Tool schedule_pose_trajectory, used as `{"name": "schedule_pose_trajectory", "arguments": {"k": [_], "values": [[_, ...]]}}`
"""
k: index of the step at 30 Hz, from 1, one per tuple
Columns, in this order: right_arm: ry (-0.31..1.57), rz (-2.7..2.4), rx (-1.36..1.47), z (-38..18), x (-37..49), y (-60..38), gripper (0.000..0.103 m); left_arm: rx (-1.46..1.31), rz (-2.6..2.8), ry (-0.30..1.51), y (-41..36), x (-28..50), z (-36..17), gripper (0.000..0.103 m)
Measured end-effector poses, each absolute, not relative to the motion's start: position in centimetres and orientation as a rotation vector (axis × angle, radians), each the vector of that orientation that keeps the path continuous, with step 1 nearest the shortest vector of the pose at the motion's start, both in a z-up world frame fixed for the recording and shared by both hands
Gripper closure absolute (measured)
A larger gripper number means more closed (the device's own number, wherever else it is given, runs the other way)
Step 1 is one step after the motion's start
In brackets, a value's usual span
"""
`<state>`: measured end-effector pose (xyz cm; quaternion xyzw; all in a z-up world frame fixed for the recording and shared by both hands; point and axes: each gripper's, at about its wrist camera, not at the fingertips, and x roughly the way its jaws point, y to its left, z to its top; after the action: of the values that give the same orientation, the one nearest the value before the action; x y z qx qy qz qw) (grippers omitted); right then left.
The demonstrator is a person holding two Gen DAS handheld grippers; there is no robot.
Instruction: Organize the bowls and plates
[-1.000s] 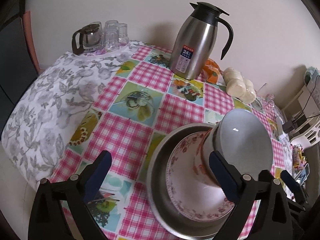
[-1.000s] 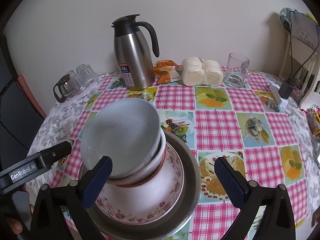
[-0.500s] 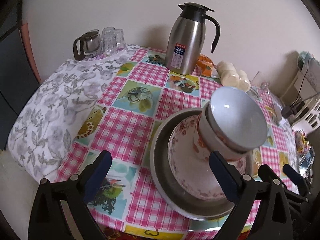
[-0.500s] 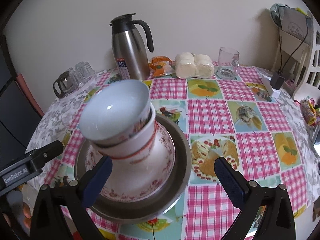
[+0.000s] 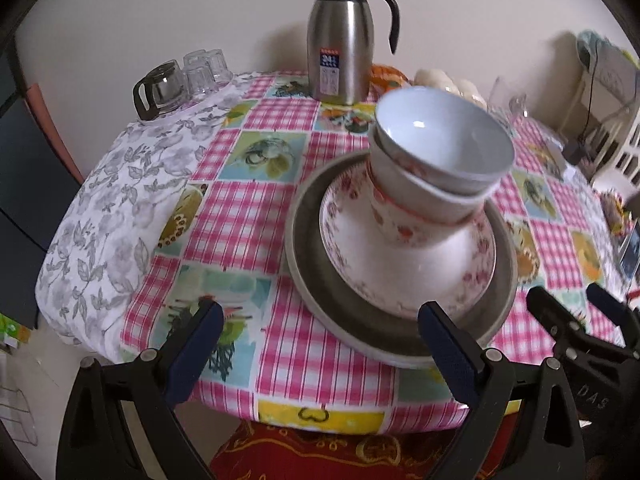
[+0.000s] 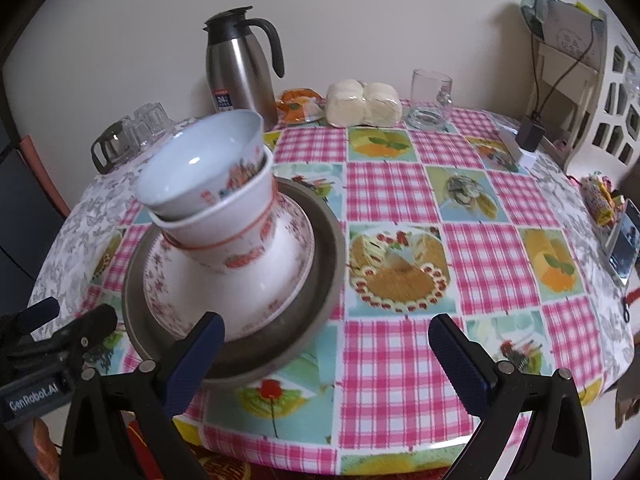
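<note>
Metal tray (image 5: pixel 316 280) on the bench (image 6: pixel 400 360), my landmark: it holds a floral plate (image 5: pixel 400 272), which carries two nested bowls (image 6: pixel 208 200), mouths up, stack leaning. I hold left tongs (image 5: pixel 320 352) and right tongs (image 6: pixel 324 356) spread, gripping nothing, near the tray's front rim. Plate centre hidden by bowls.

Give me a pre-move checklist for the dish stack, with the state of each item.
1. Left hand-held gripper open, holding nothing: ok.
2. Right hand-held gripper open, holding nothing: ok.
3. Top bowl level in the lower bowl: not ok, it sits tilted.
4. Floral plate inside the metal plate: ok.
5. Metal plate fully on the table: ok, though near the front edge.
6. Stack steady: cannot tell.
</note>
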<state>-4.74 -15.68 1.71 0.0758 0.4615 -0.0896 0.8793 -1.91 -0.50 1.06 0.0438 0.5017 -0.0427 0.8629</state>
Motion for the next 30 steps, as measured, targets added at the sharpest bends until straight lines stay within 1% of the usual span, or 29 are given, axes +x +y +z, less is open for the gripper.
{"name": "schedule_pose_trajectory", "arguments": {"k": [10,30], "values": [[0.961,-0.224,0.149,1.5,-6.9,-16.7,0.000,0.127,-0.097,1.094,-2.1,-3.4,0.4,0.005],[0.940,-0.224,0.177,2.1,-8.1,-17.4,0.000,0.107,-0.085,1.115,-2.1,-3.8,0.3,0.005]]}}
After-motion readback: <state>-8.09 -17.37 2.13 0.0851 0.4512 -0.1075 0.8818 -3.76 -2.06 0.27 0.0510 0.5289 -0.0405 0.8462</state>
